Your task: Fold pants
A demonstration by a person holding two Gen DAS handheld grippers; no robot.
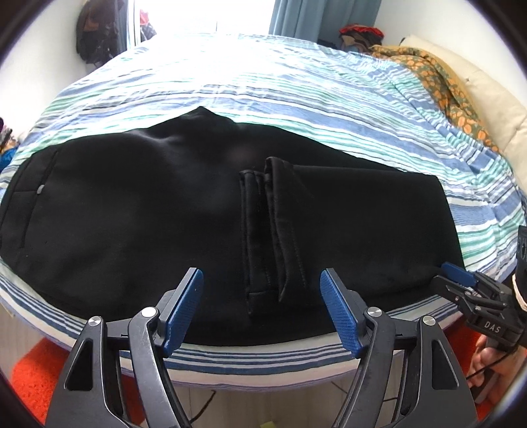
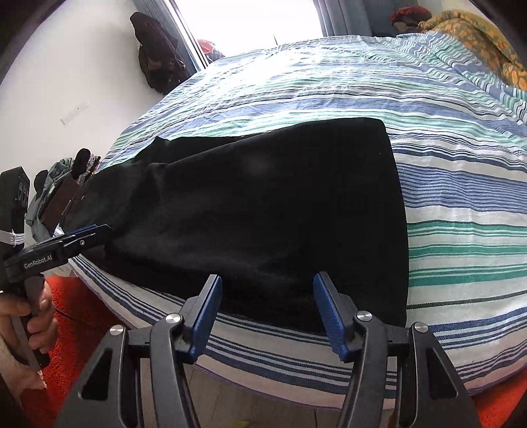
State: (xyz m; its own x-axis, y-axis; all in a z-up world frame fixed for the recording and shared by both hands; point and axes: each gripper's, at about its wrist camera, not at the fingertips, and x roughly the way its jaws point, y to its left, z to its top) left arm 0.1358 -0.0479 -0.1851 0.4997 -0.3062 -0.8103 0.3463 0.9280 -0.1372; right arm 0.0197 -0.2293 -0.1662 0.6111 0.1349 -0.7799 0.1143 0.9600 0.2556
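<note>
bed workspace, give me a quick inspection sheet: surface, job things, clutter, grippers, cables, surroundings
surface: striped bedsheet, lightly wrinkled.
job's things: black pants lie flat near the bed's front edge, leg hems folded back onto them.
clutter: orange patterned blanket at the far right of the bed.
grippers: left gripper open, empty; right gripper open, empty at the pants' edge.
cables: thin black cable by the right hand.
surroundings: orange rug on the floor, dark bag on the wall, curtain at a bright window.
</note>
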